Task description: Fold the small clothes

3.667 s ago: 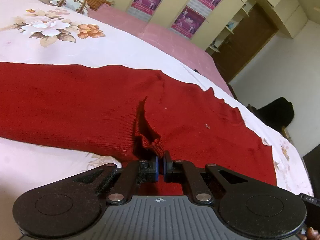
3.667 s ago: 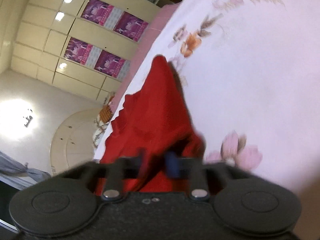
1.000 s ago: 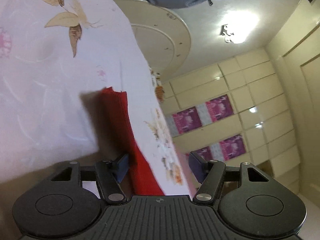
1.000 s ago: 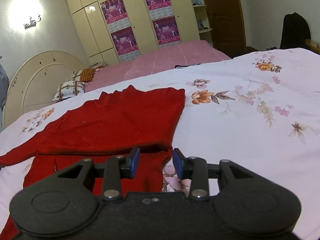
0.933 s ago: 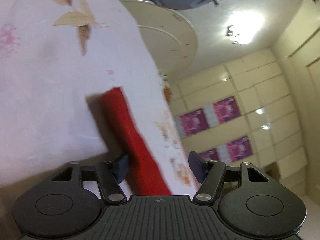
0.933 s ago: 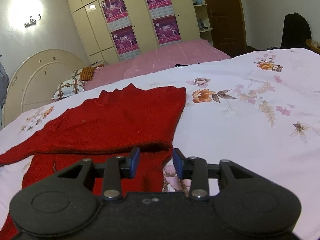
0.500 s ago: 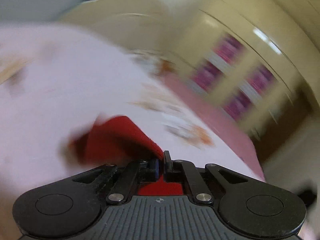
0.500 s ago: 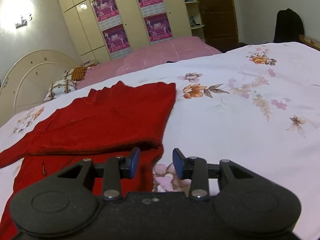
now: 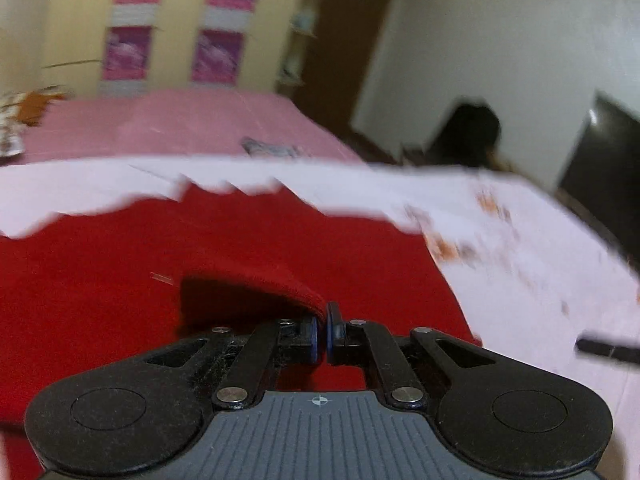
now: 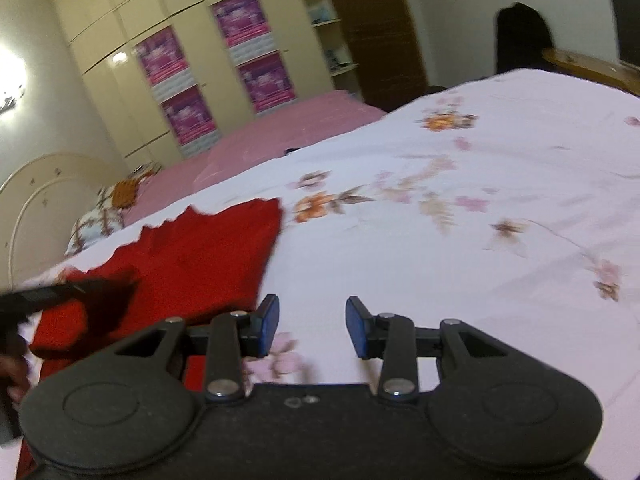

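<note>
A red knit sweater (image 9: 240, 248) lies spread on the white floral bedsheet (image 9: 520, 240). My left gripper (image 9: 322, 334) is shut on a fold of the sweater's edge and holds it lifted over the rest of the garment. In the right wrist view the sweater (image 10: 192, 256) lies at the left. My right gripper (image 10: 312, 326) is open and empty, just right of the sweater's near corner, above the sheet (image 10: 460, 220). The left gripper shows as a dark blurred shape (image 10: 48, 296) over the sweater.
A pink bed (image 10: 280, 128) lies beyond the white one, with pillows (image 10: 104, 208) at its head. A wardrobe with purple posters (image 10: 224, 64) lines the far wall. A dark chair (image 9: 464, 136) and a wooden edge (image 10: 592, 66) stand at the right.
My left gripper has shut on the sweater's edge and swung it across over the garment. My right gripper has stayed open and has moved right, off the sweater.
</note>
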The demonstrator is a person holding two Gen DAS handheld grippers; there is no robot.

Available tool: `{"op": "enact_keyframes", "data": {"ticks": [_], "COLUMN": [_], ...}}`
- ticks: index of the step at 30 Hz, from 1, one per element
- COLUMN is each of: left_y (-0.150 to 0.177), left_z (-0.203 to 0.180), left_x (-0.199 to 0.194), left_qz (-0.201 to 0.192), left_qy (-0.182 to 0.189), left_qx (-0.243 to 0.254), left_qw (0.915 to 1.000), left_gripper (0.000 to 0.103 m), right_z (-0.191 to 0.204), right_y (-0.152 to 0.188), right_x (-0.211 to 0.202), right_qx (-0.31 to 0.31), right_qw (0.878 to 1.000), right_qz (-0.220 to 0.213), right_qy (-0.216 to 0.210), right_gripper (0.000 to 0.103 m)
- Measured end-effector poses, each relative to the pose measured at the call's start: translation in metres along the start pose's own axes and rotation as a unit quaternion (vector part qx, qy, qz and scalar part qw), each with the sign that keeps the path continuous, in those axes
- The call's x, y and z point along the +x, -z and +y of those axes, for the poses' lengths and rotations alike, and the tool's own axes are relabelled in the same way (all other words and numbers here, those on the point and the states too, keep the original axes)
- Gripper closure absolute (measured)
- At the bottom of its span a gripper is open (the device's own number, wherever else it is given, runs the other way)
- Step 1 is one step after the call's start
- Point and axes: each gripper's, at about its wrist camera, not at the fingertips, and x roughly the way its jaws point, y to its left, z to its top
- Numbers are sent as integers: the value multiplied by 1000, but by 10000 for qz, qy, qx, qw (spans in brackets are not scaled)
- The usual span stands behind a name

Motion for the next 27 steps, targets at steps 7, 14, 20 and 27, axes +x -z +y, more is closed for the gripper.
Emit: {"op": "enact_keyframes", "data": {"ticks": [7,14,20,27], "left_y": [29,80,93,77], "left_z": [-16,88,117,116], "left_x": [-55,-148,-145,-108], "left_qz": [-179,-62,193,279], "left_qy": [-198,-1730,-2066,-2210], "left_qx": [215,-109,-202,-125], "left_qw": [9994,9848,9780,9748], "left_gripper": [99,99,70,46], "right_z": [7,90,177,232], "right_y": [-4,-11,-1,21], "right_x": [10,59,99,121], "right_qx": [329,-586,-2590,-4519], "right_qw": [9981,9894,9601,8902], "right_qz": [86,255,187,107], "right_qy": [-516,-1302,-1036,-560], "right_gripper": [58,55,52,74]}}
